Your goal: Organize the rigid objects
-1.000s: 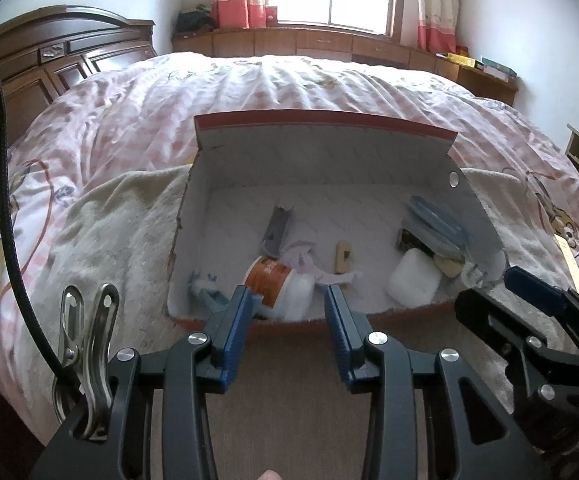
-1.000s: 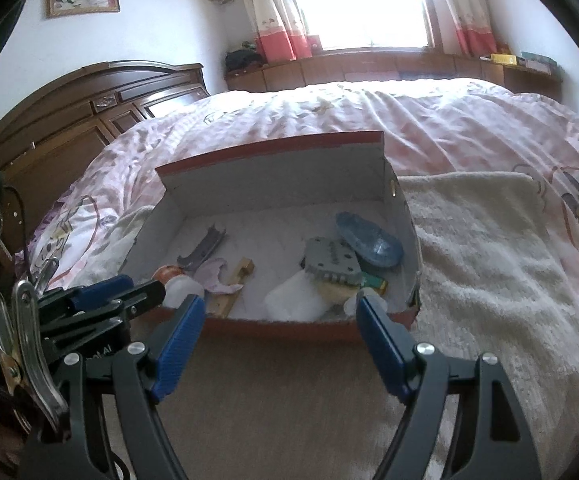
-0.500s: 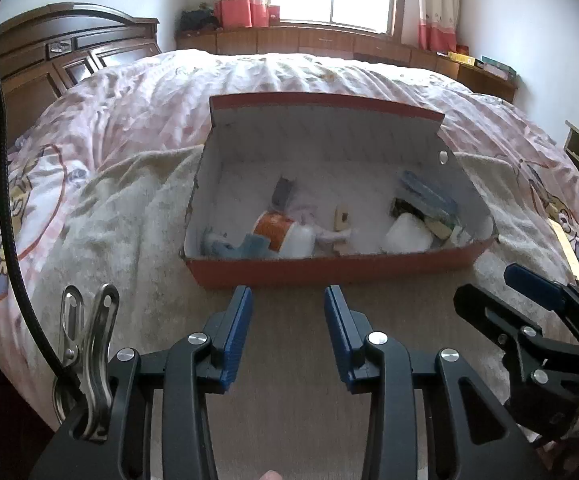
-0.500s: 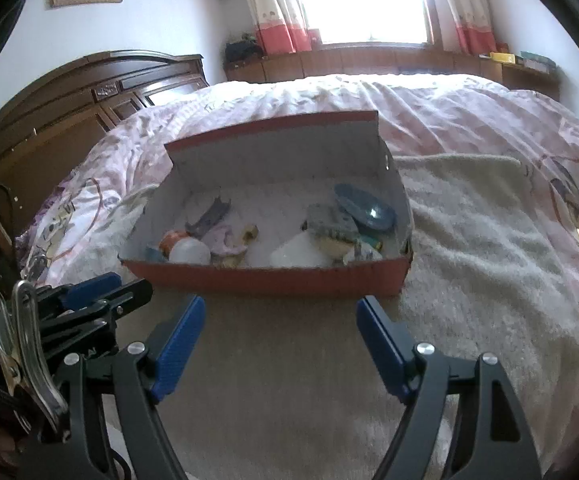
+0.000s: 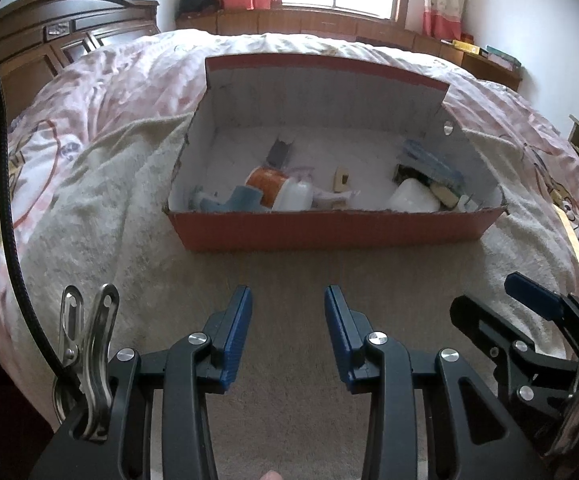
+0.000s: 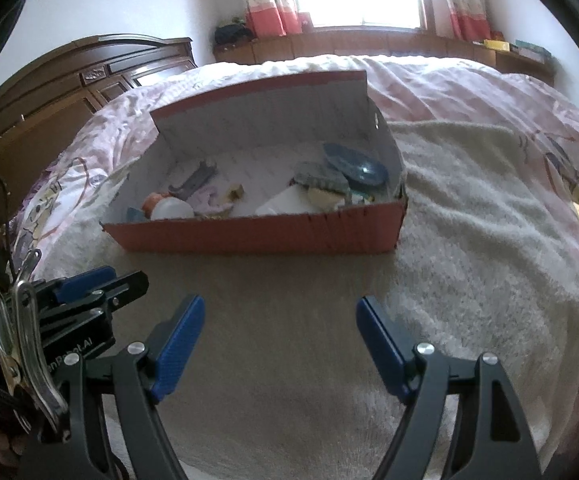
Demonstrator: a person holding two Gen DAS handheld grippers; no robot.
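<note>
A red cardboard box (image 5: 329, 232) with a raised white-lined lid stands on a beige towel on the bed; it also shows in the right wrist view (image 6: 257, 236). Inside lie an orange-and-white bottle (image 5: 281, 186), a grey wrench (image 5: 278, 152), a small wooden piece (image 5: 342, 178), a white block (image 5: 411, 196) and a blue dish (image 6: 355, 162). My left gripper (image 5: 288, 320) is open and empty, well short of the box's front wall. My right gripper (image 6: 279, 336) is open wide and empty, also in front of the box.
The beige towel (image 6: 469, 216) covers the pink patterned quilt (image 5: 101, 80) around the box. A dark wooden headboard (image 6: 89, 76) stands at the left. A window ledge with curtains (image 5: 329, 20) runs behind the bed. A wooden edge (image 5: 573, 236) lies at the right.
Both grippers have drawn back from the box toward the near edge of the bed. The box looks farther away now. Both jaws stay open and empty.
</note>
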